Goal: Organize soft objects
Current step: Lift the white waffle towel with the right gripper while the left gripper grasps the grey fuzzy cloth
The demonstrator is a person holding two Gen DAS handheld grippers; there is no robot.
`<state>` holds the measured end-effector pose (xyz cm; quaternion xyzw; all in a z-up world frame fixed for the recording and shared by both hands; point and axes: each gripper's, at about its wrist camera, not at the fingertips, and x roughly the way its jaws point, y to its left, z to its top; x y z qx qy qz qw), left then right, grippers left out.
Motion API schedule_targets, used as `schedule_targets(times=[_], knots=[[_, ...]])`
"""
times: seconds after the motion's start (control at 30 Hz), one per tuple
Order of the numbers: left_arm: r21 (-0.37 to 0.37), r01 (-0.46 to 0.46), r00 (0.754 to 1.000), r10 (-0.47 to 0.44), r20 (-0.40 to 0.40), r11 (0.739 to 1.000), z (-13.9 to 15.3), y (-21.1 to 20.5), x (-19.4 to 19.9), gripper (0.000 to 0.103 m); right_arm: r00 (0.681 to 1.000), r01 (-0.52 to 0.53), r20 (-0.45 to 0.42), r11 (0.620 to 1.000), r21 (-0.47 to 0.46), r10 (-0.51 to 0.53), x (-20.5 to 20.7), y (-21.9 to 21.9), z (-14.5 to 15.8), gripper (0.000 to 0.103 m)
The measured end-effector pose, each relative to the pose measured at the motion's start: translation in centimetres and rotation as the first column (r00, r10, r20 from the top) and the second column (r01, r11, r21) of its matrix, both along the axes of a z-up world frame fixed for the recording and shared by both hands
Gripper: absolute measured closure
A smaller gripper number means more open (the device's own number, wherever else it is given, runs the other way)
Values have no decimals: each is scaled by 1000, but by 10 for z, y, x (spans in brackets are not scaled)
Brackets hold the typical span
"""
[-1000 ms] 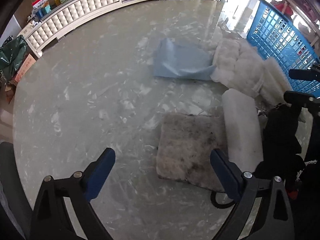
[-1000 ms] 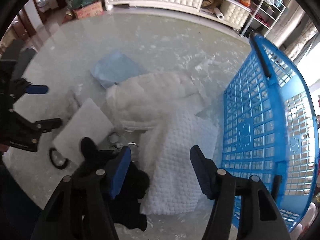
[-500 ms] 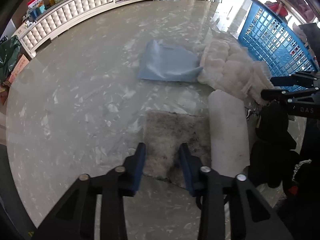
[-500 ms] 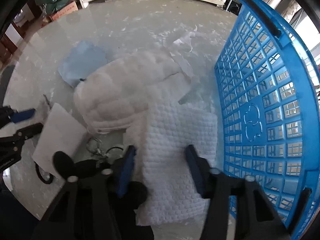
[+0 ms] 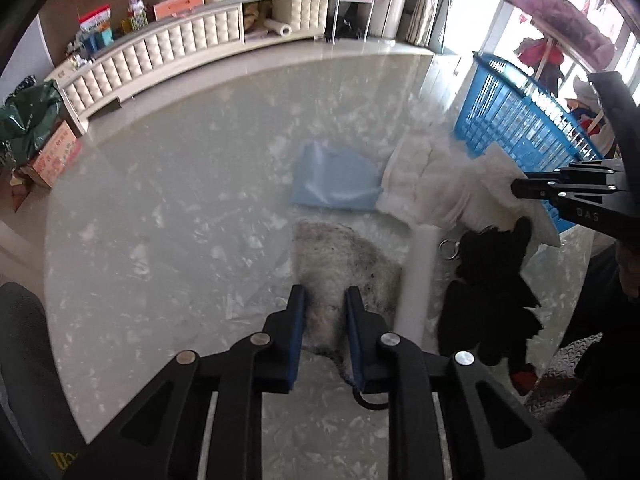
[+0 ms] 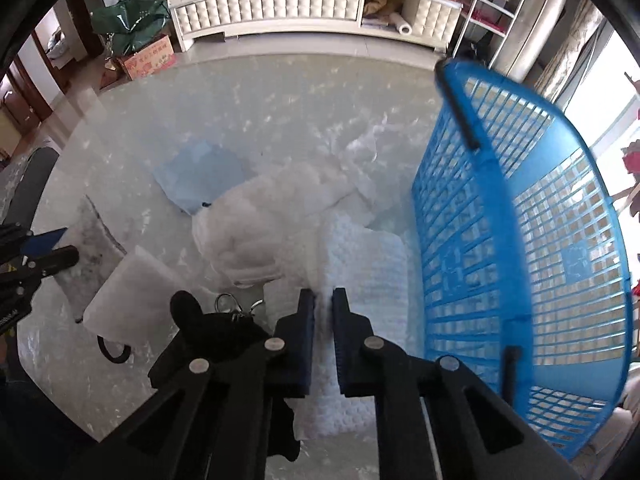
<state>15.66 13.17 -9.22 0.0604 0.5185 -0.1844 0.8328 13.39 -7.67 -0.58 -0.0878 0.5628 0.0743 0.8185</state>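
My left gripper is shut on the near edge of a grey fuzzy pad, which looks lifted off the marble table. My right gripper is shut on a white waffle-textured cloth beside the blue basket. A white quilted cloth, a light blue cloth, a white foam pad and a black soft item lie between them. The grey pad also shows at the left of the right wrist view.
The blue basket stands on the table's right side. Metal rings and a black ring lie by the foam pad. A white tufted cabinet and boxes stand on the floor beyond the table.
Both grippers closed from wide open: the left onto the grey pad, the right onto the waffle cloth. Both views have tilted up, and the grey pad's near edge has risen.
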Motion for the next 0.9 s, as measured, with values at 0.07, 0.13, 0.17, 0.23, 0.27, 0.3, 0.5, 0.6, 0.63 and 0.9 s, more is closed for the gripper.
schedule_targets(times=[0.07, 0.13, 0.17, 0.23, 0.27, 0.3, 0.5, 0.6, 0.63, 0.9], knots=[[-9, -4, 1000, 4, 16, 1000, 10, 0, -8, 85, 1000, -5, 10, 1000, 5, 5, 0, -7, 6, 95], [-7, -3, 1000, 3, 28, 1000, 17, 1, -12, 85, 1000, -10, 21, 1000, 10, 10, -3, -8, 11, 96], [-3, -3, 999, 3, 36, 1000, 21, -1, -14, 85, 1000, -12, 27, 1000, 12, 12, -4, -4, 12, 96], [-4, 1, 999, -1, 51, 1000, 29, 1, -19, 85, 999, -18, 45, 1000, 12, 17, -8, -7, 17, 96], [-3, 3, 998, -3, 58, 1000, 32, 0, -21, 85, 998, -24, 54, 1000, 10, 23, -12, -4, 20, 96], [2, 2, 998, -2, 69, 1000, 37, -1, -24, 85, 997, -30, 64, 1000, 9, 30, -15, -4, 26, 96], [-5, -7, 993, 7, 119, 1000, 60, -10, -27, 85, 992, -55, 117, 998, 27, 51, -26, -10, 50, 96], [-7, -10, 991, 11, 132, 1000, 68, -14, -29, 85, 988, -65, 145, 997, 33, 60, -32, -17, 70, 96], [-5, -7, 991, 8, 135, 1000, 69, -17, -30, 85, 986, -68, 154, 997, 34, 62, -34, -19, 76, 96], [-11, 15, 987, -13, 163, 1000, 83, -34, -35, 85, 968, -87, 239, 996, 26, 78, -46, -43, 123, 96]])
